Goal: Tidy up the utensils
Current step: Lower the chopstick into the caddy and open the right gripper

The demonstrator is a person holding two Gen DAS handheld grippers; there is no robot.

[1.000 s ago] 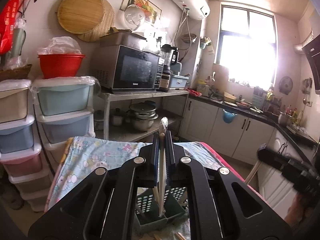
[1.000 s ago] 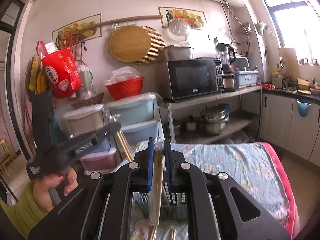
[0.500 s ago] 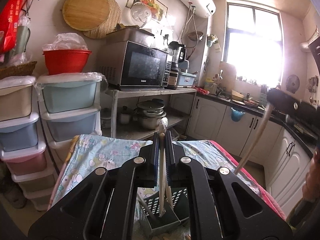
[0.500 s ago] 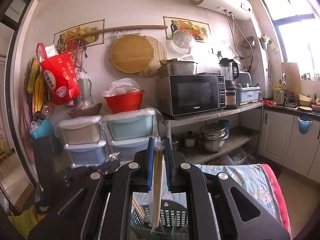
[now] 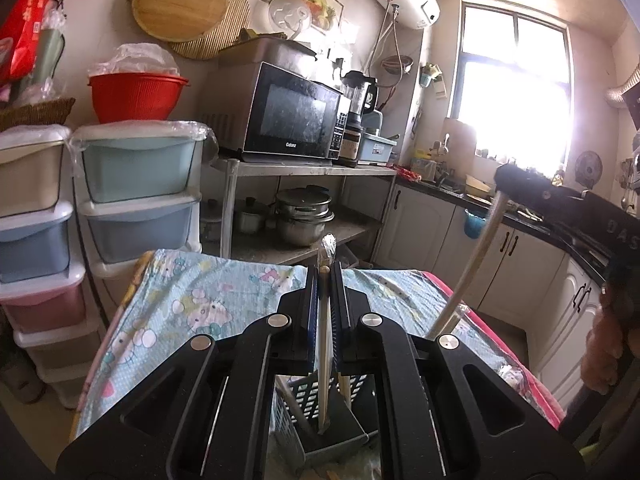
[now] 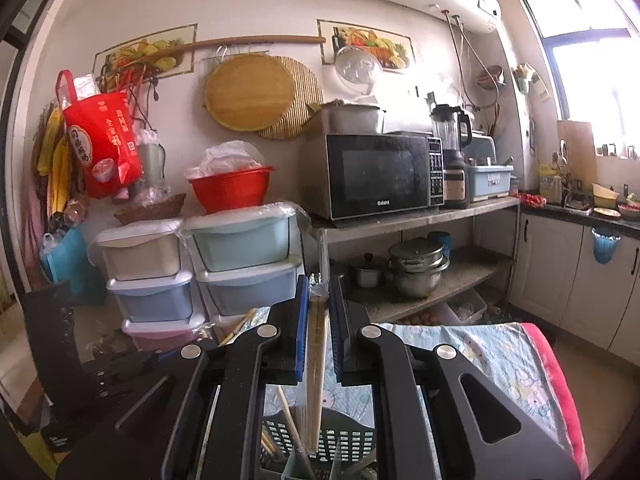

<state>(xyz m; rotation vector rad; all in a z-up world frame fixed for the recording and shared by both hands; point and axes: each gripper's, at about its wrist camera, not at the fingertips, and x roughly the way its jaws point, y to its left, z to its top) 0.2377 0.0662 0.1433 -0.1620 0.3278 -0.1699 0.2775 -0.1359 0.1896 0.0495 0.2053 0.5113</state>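
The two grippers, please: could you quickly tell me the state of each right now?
Left gripper: shut on wrapped chopsticks, held upright over the slotted basket.
Right gripper: shut on a wrapped chopstick bundle, also above the basket.

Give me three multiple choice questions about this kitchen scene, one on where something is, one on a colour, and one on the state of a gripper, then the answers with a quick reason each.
1. Where does the microwave stand?
A. on the floor
B. on the top of the metal shelf
C. on the cloth-covered table

2. What colour is the basin on top of the stacked drawers?
A. red
B. green
C. white

3. What is the state of the left gripper?
A. wide open and empty
B. shut on a spoon
C. shut on wrapped chopsticks

Answers:
1 B, the microwave sits on the shelf's upper level, above the pots.
2 A, the basin is bright red.
3 C, its pads clamp a thin wrapped pair that hangs down over the slotted utensil basket.
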